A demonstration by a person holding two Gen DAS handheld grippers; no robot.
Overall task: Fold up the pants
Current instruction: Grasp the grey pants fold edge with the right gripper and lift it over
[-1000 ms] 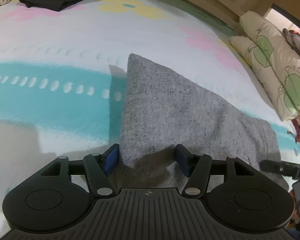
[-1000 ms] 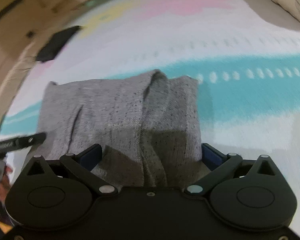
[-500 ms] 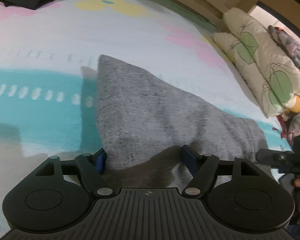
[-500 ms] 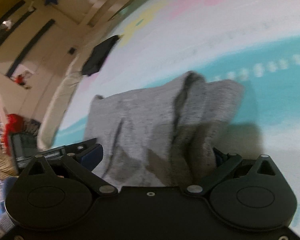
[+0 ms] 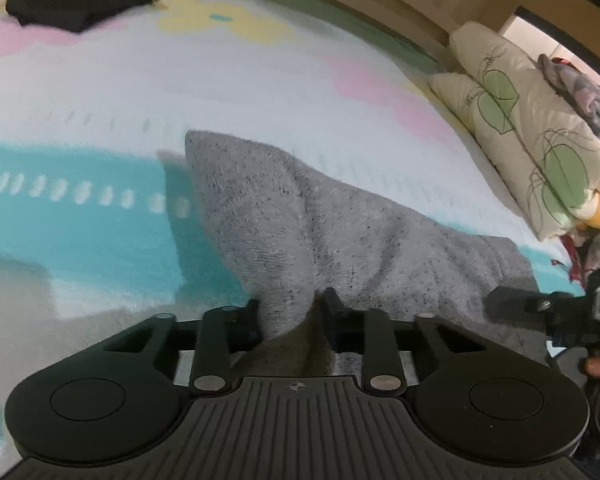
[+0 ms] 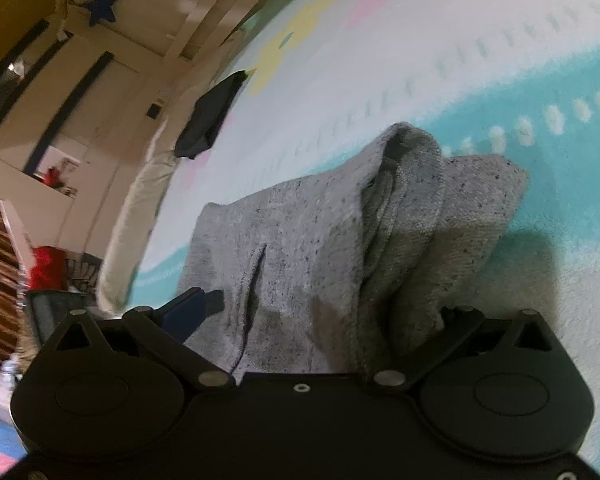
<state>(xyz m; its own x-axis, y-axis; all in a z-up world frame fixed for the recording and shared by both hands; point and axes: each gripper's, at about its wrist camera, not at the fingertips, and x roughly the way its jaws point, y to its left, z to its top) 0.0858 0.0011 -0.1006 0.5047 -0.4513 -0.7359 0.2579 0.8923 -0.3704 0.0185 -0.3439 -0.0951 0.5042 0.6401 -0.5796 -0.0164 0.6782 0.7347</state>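
Nearest to us, our left gripper [image 5: 290,312] is closing its jaws on a bunched near edge of the grey speckled knit pants [image 5: 340,232]; the fabric sits pinched between the two fingers, which already press into it. Our right gripper [image 6: 324,316] stands wide open, its jaws astride the other near edge of the same pants, cloth between them but nothing clamped yet.

We judge the step in hand to be taking hold of both near corners before folding the pants over. To do it well we should let the left grip finish closing through all layers, then close the right jaws on the thick rolled edge rather than on one loose layer, so both corners lift evenly and the fold line stays straight.

The pants lie partly folded on the white bedspread with turquoise, pink and yellow patches [image 5: 100,92]. Farther off, a folded black garment [image 5: 80,0] rests near the far edge of the bed, and cream pillows with green leaf prints [image 5: 540,132] are stacked at the right.
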